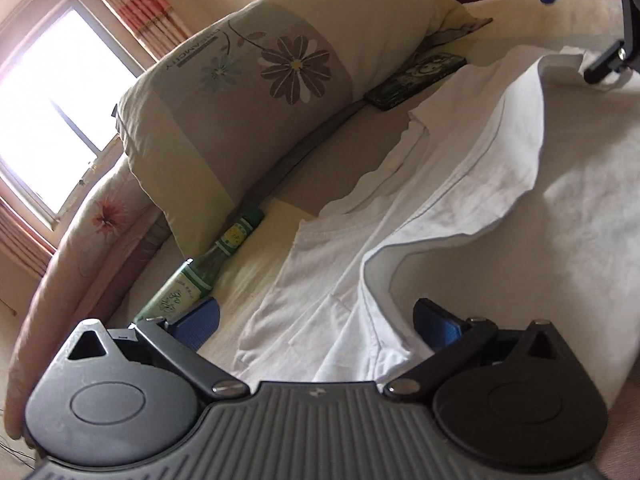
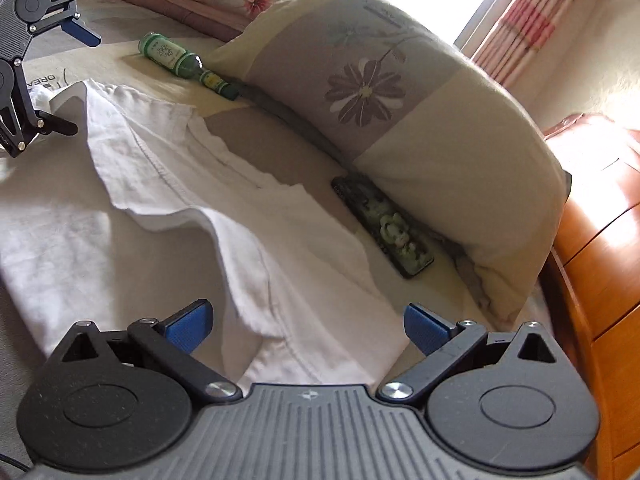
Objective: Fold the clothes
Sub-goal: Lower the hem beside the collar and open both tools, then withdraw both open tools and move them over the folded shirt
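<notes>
— What is showing of the left gripper (image 1: 316, 322) along the bottom of its own wrist view?

— A grey ribbed plate is filling the bottom centre, carrying a small star-like mark. Two round black housings with oval insets are sitting at either side, each topped by a triangular cutout. Black link bars are running inward on silver screws, and blue ribbed pads (image 1: 198, 322) are tipping the fingers.

— And the right gripper (image 2: 306, 324)?

— The same build is appearing at the bottom of its view: dark ribbed plate, speckled black discs, silver screws, blue pads (image 2: 188, 326). A thin dark cable is showing at lower left.
</notes>
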Demonstrator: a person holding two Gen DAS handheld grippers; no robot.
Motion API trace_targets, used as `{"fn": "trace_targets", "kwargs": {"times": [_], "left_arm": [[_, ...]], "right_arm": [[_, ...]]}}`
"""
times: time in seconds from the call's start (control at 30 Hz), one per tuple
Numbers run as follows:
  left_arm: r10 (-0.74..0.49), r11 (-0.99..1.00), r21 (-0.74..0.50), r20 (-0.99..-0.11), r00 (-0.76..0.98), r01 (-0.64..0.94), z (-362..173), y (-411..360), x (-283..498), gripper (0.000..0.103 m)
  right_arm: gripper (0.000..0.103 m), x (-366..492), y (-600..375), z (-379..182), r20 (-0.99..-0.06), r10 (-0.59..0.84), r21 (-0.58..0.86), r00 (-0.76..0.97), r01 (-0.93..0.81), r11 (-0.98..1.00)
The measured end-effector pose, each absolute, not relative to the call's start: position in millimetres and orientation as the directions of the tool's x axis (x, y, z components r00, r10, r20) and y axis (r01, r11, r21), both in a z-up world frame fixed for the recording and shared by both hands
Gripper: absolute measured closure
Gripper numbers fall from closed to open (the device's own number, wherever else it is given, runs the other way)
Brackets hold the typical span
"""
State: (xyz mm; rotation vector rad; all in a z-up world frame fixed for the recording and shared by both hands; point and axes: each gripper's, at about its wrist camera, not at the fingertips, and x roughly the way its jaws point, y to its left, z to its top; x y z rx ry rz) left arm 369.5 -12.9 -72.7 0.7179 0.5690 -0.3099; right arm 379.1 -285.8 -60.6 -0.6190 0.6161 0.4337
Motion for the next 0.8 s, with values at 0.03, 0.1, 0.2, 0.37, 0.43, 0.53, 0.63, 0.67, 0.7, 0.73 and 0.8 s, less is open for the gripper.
{"fn": "trace_targets", "kwargs": {"times": [0.03,0.1,0.2,0.37,0.43,0.53,0.63,0.67,0.7,0.73,0.8], "left_arm": [[-0.087,0.734,0.501,-0.600,0.795,0.458,-71.3,-12.3,373.4,0.001],[-0.102,0.767,0.452,-0.616,0.781,0.456,-68.1,-11.0,383.0,0.001],[-0.097,0.811,0.407,-0.614,0.784,0.420,-62.0,-7.6,405.4,0.001],[-0.114,0.852,0.346,-0.611,0.783,0.393,-58.0,-3.0,449.6,0.001],[-0.142,0.871,0.283,-0.640,0.755,0.403,-57.4,0.9,467.9,0.001],[-0.206,0.902,0.157,-0.663,0.720,0.402,-52.8,12.5,484.3,0.001],[-0.267,0.924,0.036,-0.651,0.710,0.381,-44.2,28.3,490.1,0.001],[-0.291,0.928,-0.007,-0.639,0.712,0.373,-38.6,35.6,489.3,0.001],[-0.306,0.930,-0.037,-0.630,0.714,0.366,-33.2,42.8,486.1,0.001],[-0.317,0.931,-0.060,-0.623,0.715,0.360,-27.8,49.9,481.7,0.001],[-0.338,0.931,-0.107,-0.608,0.718,0.348,-17.1,64.0,472.9,0.001]], "right_arm": [[0.000,381.3,-287.7,-63.5,-0.656,0.184,-0.398,0.732,-0.543,0.740],[0.000,389.4,-289.2,-67.2,-0.648,0.150,-0.423,0.747,-0.516,0.745],[0.000,408.4,-292.0,-60.6,-0.623,0.149,-0.404,0.768,-0.479,0.779],[0.000,457.4,-300.9,-49.6,-0.615,0.160,-0.334,0.773,-0.439,0.834],[0.000,473.3,-307.0,-46.6,-0.629,0.176,-0.279,0.758,-0.431,0.858],[0.000,478.2,-318.0,-38.4,-0.625,0.231,-0.191,0.746,-0.433,0.881],[0.000,462.1,-327.9,-27.7,-0.597,0.291,-0.148,0.747,-0.459,0.876],[0.000,455.5,-330.8,-24.8,-0.590,0.306,-0.142,0.747,-0.470,0.871],[0.000,447.8,-333.6,-22.1,-0.586,0.319,-0.143,0.745,-0.482,0.864],[0.000,439.4,-336.4,-19.4,-0.582,0.332,-0.145,0.742,-0.497,0.855],[0.000,420.3,-342.2,-16.8,-0.584,0.358,-0.164,0.729,-0.538,0.827]]}}
